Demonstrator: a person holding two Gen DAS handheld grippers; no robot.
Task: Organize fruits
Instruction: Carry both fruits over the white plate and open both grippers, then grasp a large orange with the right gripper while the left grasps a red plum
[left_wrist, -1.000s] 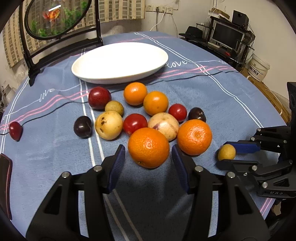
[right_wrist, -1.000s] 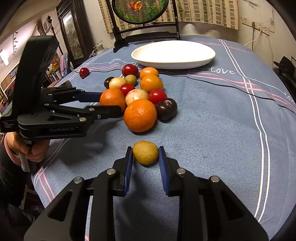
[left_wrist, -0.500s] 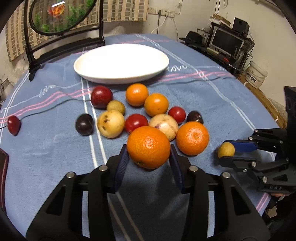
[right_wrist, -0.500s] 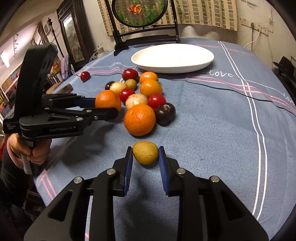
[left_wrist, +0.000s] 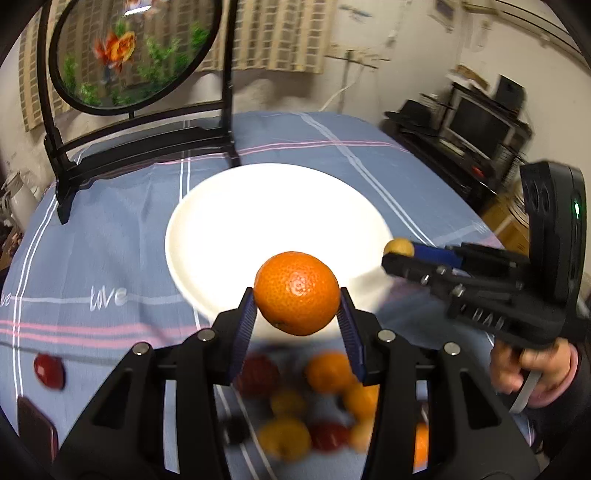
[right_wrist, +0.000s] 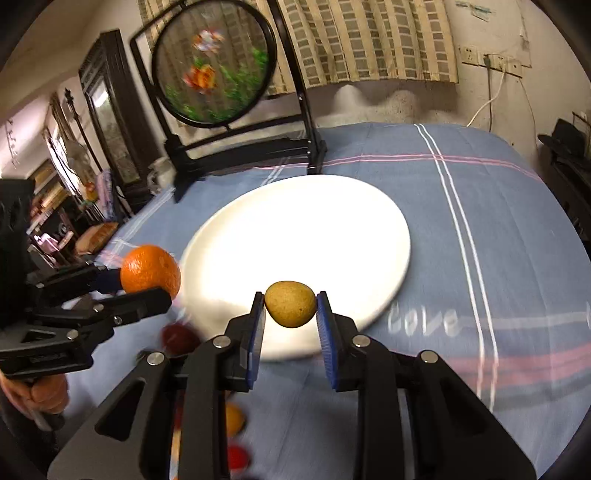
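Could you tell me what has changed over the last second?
The left gripper closed on the orange and lifted it off the tablecloth toward the white plate. The right gripper, already clamping the small yellow-green fruit, carried it up to the plate too. The plate is empty as before; the other fruits stayed put.

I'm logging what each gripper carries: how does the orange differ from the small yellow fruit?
The orange is bright orange with dimpled skin; the yellow fruit is dull yellow-brown and speckled. The orange is clearly larger and round, the yellow fruit smaller and egg-shaped. The orange sits in the left gripper, the yellow fruit in the right gripper. Both are clamped between blue pads, off the cloth, near the plate, which holds no fruit.
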